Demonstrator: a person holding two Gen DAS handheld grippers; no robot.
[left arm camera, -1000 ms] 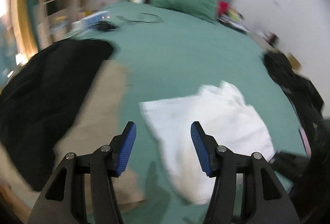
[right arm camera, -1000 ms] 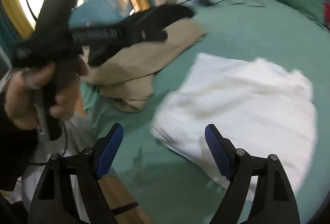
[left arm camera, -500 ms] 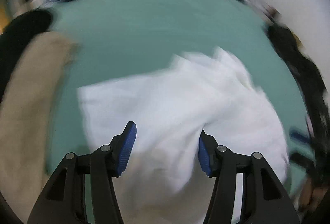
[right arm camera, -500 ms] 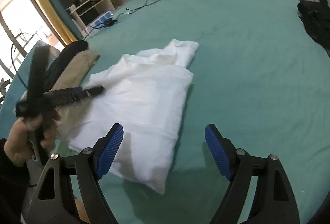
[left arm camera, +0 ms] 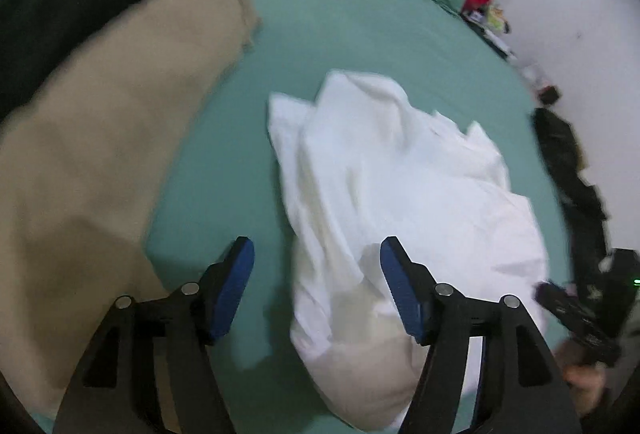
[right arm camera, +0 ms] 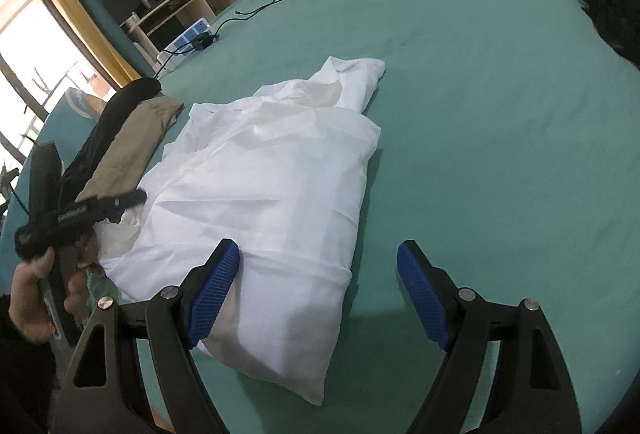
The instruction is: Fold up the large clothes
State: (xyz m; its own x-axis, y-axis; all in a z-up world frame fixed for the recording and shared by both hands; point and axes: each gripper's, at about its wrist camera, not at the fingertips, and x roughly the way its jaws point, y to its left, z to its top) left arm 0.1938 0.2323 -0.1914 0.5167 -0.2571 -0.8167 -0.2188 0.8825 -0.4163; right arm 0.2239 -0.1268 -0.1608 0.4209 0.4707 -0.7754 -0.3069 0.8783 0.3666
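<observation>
Lying lengthwise away from near bed edge: partly folded white cotton garment [right arm camera: 276, 190]. Nearer left gripper [left arm camera: 316, 290], spread, empty; right gripper [right arm camera: 318, 298] likewise spread at near end.

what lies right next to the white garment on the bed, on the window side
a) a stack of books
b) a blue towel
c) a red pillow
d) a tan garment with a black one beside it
d: in the right wrist view a tan garment lies by the white garment's window-side edge, with a black garment along its far side, all on the green bed.
</observation>
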